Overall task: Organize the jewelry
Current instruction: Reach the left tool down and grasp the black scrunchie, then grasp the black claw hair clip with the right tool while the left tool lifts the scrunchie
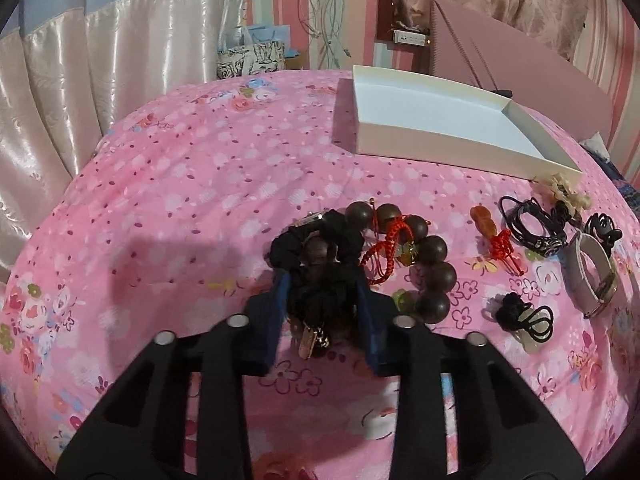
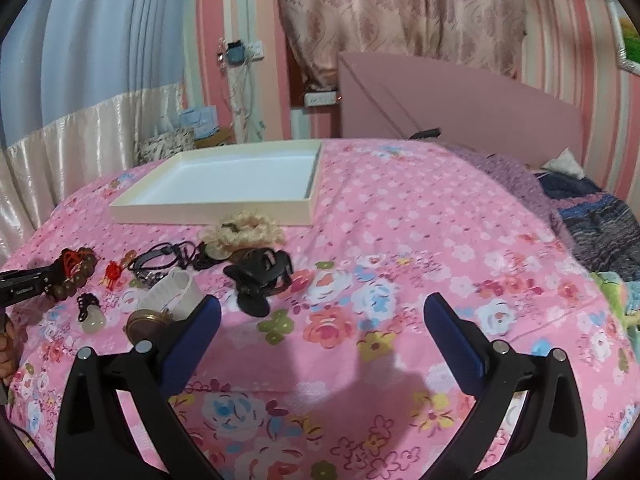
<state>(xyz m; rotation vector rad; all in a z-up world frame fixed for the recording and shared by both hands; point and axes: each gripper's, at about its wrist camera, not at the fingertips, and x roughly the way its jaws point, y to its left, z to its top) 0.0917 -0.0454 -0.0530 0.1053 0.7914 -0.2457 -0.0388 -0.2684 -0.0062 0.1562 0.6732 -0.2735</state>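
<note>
One tray (image 1: 404,142) on the bed (image 1: 180,184); left gripper (image 1: 322,300) tilts down, fingers clamped on one scrunchie (image 1: 320,280); right gripper (image 2: 320,320) fingers apart.

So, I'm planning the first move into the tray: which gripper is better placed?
Left. The left gripper has its jaws closed around the black scrunchie; the right gripper is open over bare bedspread.

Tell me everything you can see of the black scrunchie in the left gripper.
The black scrunchie is a ruffled ring of dark, soft-looking fabric, bunched up on the pink flowered bedspread. The left gripper has its blue pads pressed on its near part. It lies across a bracelet of big brown beads, and a small silvery piece shows at its far edge. A gold-coloured charm pokes out beneath its near end.
</note>
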